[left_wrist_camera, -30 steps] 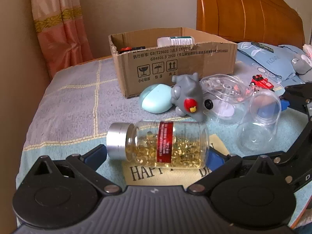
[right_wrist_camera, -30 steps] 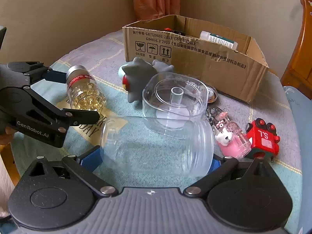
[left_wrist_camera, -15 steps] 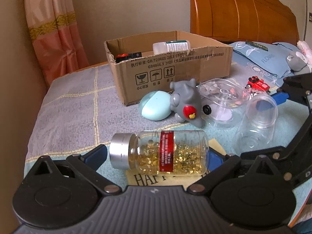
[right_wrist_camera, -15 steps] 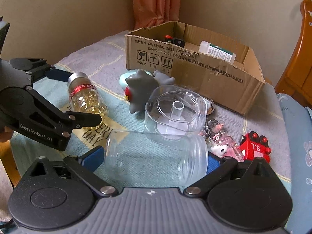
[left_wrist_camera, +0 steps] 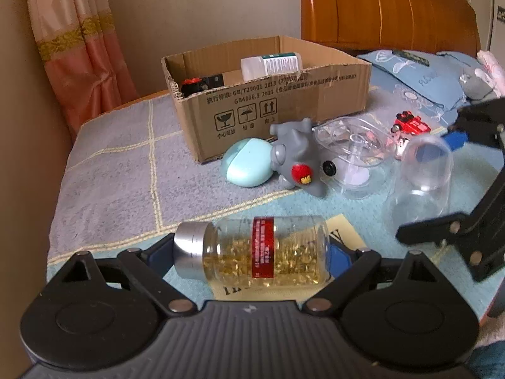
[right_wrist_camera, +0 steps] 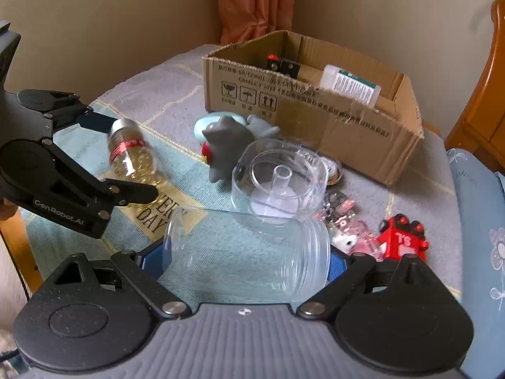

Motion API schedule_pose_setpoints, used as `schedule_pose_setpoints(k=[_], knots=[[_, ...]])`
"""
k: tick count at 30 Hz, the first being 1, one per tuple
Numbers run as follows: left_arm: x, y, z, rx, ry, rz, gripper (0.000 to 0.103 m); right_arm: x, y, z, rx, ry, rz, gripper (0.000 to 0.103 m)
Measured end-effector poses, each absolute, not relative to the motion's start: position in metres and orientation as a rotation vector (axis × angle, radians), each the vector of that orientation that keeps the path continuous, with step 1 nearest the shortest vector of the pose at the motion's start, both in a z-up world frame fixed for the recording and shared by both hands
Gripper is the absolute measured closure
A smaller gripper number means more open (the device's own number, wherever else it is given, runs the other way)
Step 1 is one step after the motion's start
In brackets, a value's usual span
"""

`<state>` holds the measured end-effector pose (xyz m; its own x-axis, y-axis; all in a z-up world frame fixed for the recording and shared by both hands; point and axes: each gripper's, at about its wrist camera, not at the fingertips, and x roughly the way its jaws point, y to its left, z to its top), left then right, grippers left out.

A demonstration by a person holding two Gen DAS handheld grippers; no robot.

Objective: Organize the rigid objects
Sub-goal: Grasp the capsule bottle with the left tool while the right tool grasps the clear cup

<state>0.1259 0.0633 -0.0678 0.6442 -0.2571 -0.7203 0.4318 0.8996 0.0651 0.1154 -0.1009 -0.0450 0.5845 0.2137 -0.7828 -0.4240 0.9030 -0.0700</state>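
Before the open brown cardboard box, on the grey and teal checked cloth, two hand-held grippers are angled steeply downward, side by side. Between the blue pads of the left gripper a clear bottle of golden capsules with a silver cap and red label is spanned lengthwise, lying on its side, cap toward one pad and base against the other; the jaws are closing on it, and contact appears to be made at both ends. Nearer the box than this bottle, a grey horned toy figure and a pale blue egg-shaped case are seen. By the right gripper an empty transparent plastic jar is bracketed in the same way, lying sideways, its threaded mouth at one pad; these jaws too are closing, seemingly pressed against it. Between this jar and the box, a round clear container with a centre tube is seen.
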Motion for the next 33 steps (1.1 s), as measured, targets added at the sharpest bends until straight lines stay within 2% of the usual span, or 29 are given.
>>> schedule_pose_setpoints(k=[7, 15, 26, 33], knots=[[0.125, 0.064, -0.049, 0.248, 0.837, -0.411, 0.01, 0.122, -0.115, -0.028, -0.255, 0.875, 0.383, 0.007], [0.14, 0.055, -0.01, 0.251, 0.804, -0.438, 0.01, 0.142, -0.134, 0.0, -0.204, 0.838, 0.375, 0.007], [0.206, 0.024, 0.042, 0.282, 0.723, -0.431, 0.01, 0.199, -0.149, 0.039, -0.185, 0.761, 0.332, 0.007], [0.254, 0.011, 0.044, 0.266, 0.722, -0.381, 0.01, 0.232, -0.152, 0.046, -0.197, 0.757, 0.296, 0.007]])
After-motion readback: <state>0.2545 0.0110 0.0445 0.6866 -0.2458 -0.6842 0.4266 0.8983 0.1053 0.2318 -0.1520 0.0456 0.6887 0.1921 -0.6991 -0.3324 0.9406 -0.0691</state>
